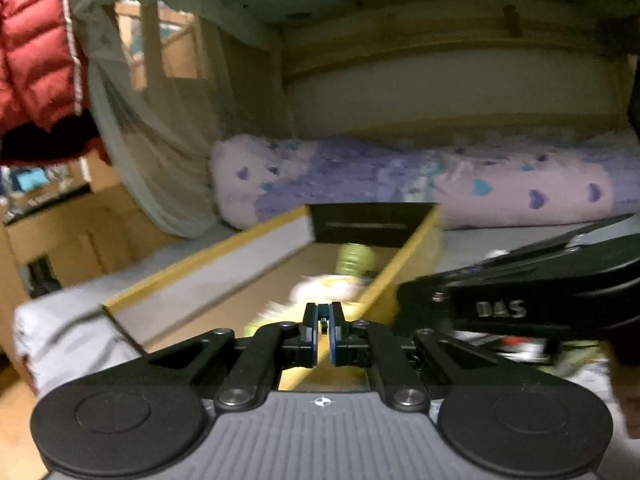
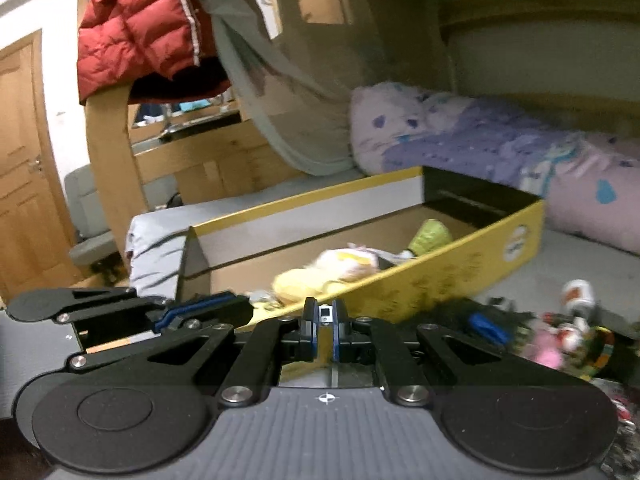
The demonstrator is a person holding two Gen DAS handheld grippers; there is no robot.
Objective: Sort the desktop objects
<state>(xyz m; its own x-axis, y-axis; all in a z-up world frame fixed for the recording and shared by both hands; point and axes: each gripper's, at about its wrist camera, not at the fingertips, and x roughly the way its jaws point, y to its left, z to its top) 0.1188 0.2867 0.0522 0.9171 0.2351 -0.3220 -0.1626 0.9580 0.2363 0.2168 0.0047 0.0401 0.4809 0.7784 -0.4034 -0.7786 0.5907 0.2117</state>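
Fingers of the left gripper press together on a tiny dark thing too small to name. The right gripper pinches a small silver-and-white clip-like piece. At twelve o'clock from both lies the yellow-rimmed box on the bed, holding a yellow plush toy and a green item. Loose clutter sits at three o'clock.
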